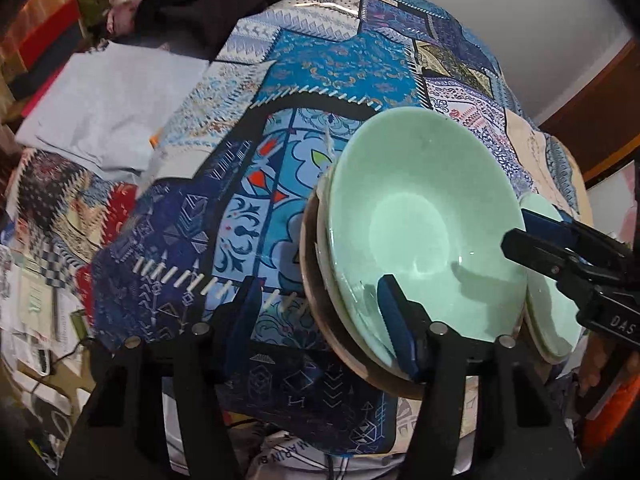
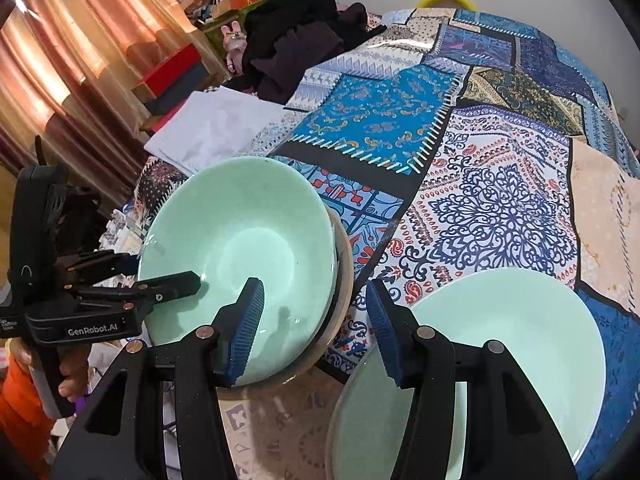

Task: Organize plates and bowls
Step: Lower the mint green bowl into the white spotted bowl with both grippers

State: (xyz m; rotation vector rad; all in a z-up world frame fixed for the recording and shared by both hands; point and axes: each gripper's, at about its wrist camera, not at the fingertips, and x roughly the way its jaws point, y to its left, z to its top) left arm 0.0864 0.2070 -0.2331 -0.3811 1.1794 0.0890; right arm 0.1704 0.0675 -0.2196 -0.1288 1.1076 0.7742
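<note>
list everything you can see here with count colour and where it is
bowl: one, mint green, top of a stack on the table's left
dishes under the bowl: number unclear, pale and brown rims, beneath it
plate: one, mint green, right of the bowl stack
tablecloth: one, blue patchwork, covering the table
white cloth: one, folded, far left of table
dark clothes: a heap, black, far edge
curtain: orange-brown, left background
left gripper: black, blue pads, open astride the bowl stack's rim
right gripper: black, blue pads, open between bowl and plate
</note>
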